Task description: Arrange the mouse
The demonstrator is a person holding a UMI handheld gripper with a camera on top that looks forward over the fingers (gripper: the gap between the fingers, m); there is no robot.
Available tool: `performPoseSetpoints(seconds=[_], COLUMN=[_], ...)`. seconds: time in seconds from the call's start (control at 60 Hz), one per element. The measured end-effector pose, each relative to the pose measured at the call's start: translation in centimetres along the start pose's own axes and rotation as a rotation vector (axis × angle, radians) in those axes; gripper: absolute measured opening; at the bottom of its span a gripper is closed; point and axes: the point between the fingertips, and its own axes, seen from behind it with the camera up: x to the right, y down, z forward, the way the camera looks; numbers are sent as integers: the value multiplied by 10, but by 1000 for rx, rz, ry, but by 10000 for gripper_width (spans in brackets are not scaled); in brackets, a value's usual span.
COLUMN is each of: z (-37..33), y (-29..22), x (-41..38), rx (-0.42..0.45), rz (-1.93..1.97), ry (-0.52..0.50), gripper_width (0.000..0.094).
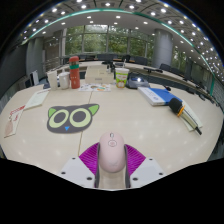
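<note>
The wide pale beige table [150, 125] spreads ahead, bare in the middle, clutter along its far edge. A black owl-face mousepad [72, 118] lies beyond the fingers. The gripper [112, 160] clamps a pale pink mouse [112, 153] between both magenta pads [91, 157].

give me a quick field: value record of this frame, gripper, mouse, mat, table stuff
gripper: fingers closed against the mouse, purple pads on both of its sides
mouse: pale pink, held between the fingers
mouse mat: owl-face design, flat on the table beyond the fingers, nothing on it
table: light wood
red bottle: upright at the far side, beyond the mat
cup: near the bottle
blue book: lying flat, far side
setting: office, ceiling lights on
</note>
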Motion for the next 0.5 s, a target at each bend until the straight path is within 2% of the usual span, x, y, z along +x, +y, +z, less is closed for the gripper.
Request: performPoseSetpoints(seconds=[0.2,0.3,0.383,0.5], z=[-43,-43,-22,20], y=[-111,-156,-172,-163], x=[-26,-54,-82,-125], rx=[176,227,220,165], rz=[-3,1,1,6], ry=[-22,-58,-91,-133], gripper_width=[339,340,339,339])
